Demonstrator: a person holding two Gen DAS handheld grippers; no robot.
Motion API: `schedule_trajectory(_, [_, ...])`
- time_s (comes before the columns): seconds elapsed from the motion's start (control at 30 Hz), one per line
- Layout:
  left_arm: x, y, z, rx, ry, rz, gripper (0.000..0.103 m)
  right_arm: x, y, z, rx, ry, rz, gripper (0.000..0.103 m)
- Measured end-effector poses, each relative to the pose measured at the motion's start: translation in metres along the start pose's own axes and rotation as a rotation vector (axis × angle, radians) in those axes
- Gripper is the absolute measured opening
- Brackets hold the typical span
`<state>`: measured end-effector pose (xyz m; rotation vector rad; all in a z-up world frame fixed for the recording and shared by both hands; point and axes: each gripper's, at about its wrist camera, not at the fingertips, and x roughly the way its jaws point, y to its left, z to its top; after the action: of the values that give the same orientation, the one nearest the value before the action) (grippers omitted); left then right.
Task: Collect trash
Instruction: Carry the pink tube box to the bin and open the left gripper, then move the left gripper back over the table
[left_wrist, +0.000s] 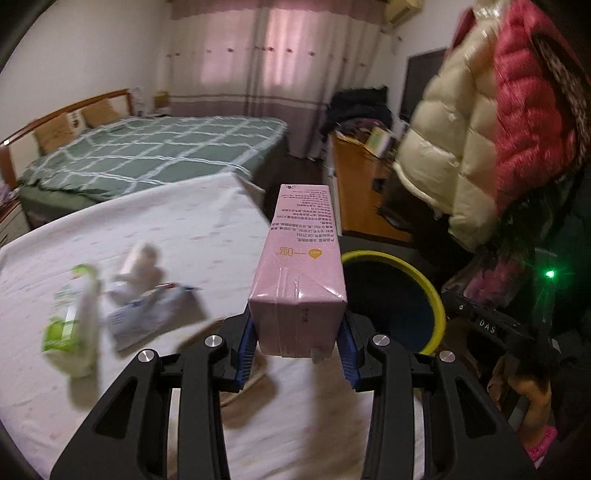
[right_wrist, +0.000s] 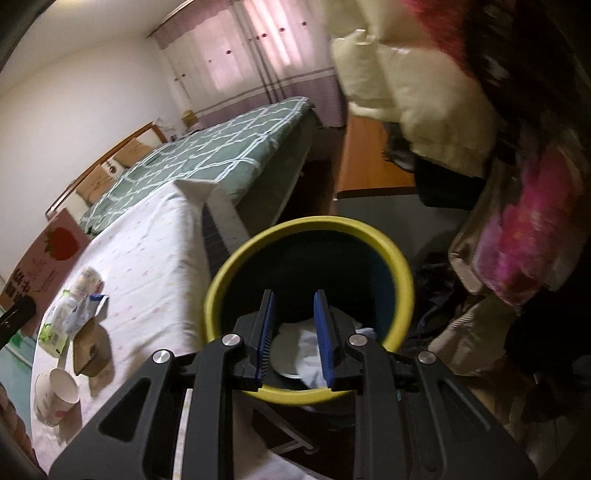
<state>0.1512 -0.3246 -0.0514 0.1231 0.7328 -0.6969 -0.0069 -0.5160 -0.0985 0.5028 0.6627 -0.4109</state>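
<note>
On the white tablecloth, at the left of the left wrist view, lies a blurred heap of trash: a green-and-white carton, a crumpled blue-and-white wrapper and a small pale bottle. To their right the left gripper is clenched on a pink carton, its 2 blue pads pressing the carton's near end while the far end points away over the table edge. Just right of the carton sits the yellow-rimmed bin, dark inside.

In the right wrist view the same heap lies far left with a paper cup and a brown box near it. The right gripper hangs over the bin, its jaws parted and nothing between them; white crumpled paper lies in the bin's bottom. Padded jackets hang at the right.
</note>
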Motion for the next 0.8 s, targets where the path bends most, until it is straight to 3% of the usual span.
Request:
schedule_trajectory(0.23, [0.059,-0.056,0.009,0.062,0.074,-0.056,0.038,-0.003,-0.036,0.0,0.053,-0.004,-0.017,0.021])
schedule_trajectory(0.47, [0.106,-0.097,0.016,0.109,0.119,-0.053,0.039,-0.006,-0.056,0.001,0.084,-0.015,-0.031,0.021])
schedule_trajectory(0.53, [0.115,-0.103,0.016,0.124,0.124,-0.025,0.048,-0.006,-0.06,0.0,0.09,-0.014,-0.03,0.021])
schedule_trajectory(0.57, [0.115,-0.103,0.016,0.122,0.123,-0.015,0.069,-0.006,-0.061,0.0,0.09,-0.013,-0.03,0.021])
schedule_trajectory(0.6, [0.113,-0.103,0.016,0.115,0.114,-0.012,0.075,-0.006,-0.061,-0.001,0.089,-0.012,-0.03,0.021])
schedule_trajectory(0.73, [0.081,-0.099,0.018,0.112,0.039,0.014,0.075,-0.005,-0.057,-0.004,0.079,-0.005,-0.024,0.021])
schedule_trajectory(0.8, [0.054,-0.09,0.018,0.102,-0.007,0.018,0.08,-0.005,-0.053,-0.004,0.072,-0.001,-0.019,0.021])
